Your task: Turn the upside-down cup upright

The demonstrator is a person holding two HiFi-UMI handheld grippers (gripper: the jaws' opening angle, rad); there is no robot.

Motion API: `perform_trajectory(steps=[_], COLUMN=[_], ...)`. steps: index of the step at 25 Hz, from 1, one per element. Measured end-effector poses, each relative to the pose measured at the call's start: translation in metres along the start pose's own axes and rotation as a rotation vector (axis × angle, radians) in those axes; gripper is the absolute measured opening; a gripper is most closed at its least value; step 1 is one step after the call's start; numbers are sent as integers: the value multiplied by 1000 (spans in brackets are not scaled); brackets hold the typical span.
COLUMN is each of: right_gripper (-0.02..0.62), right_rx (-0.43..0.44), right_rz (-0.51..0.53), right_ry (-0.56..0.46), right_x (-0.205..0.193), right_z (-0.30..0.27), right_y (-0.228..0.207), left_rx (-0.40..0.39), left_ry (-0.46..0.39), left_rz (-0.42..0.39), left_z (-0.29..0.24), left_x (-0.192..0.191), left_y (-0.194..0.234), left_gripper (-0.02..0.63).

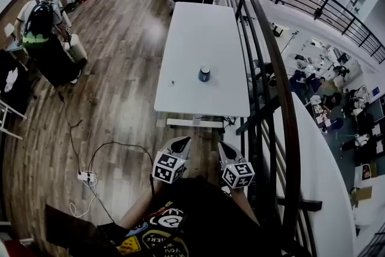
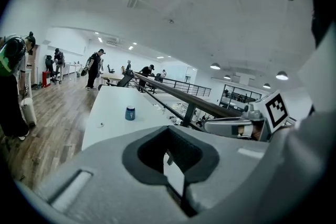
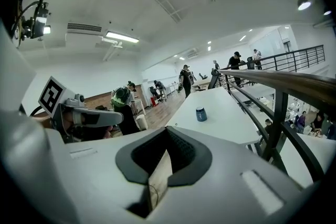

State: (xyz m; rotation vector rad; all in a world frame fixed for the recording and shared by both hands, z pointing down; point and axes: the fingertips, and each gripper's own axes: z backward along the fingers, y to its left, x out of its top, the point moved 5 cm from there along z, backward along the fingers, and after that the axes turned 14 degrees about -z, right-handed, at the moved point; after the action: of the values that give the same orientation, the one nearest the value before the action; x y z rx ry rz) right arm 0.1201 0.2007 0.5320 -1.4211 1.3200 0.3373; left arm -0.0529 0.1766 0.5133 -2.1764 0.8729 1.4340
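Your left gripper [image 1: 182, 142] and right gripper [image 1: 222, 146] are both closed on nothing, short of the long white table [image 1: 198, 33]. The blue cup [image 1: 204, 73] stands upside down on it, well apart from both grippers. The table sits beside the balcony railing [image 1: 267, 57] on a wood floor [image 1: 120, 69].

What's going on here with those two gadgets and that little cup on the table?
A person stands short of the white table, holding the left gripper and the right gripper close to the body. Both have their jaws shut on nothing. The blue cup sits on the table, well ahead of both grippers and not yet touched.
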Motion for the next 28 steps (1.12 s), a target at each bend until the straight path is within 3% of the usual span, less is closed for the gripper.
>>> perform_trajectory(steps=[6,18,23,28], right_gripper=[-2,-2,-2,-2], right_rx=[68,9,13,20], right_rz=[-95,-65,-57,-32], right_ry=[-11,18,40,66], right_x=[-5,-13,3,30], right_z=[-10,-50,-90,-146], right_y=[6,9,-9,-53], left_rx=[2,1,-3,26], left_ry=[-6,20,30,33], left_rz=[18,35,39,29], left_z=[6,-2,-38,-99], left_x=[-6,-31,-25,-13], left_y=[15,58,85,122], left_gripper=[5,5,5,5])
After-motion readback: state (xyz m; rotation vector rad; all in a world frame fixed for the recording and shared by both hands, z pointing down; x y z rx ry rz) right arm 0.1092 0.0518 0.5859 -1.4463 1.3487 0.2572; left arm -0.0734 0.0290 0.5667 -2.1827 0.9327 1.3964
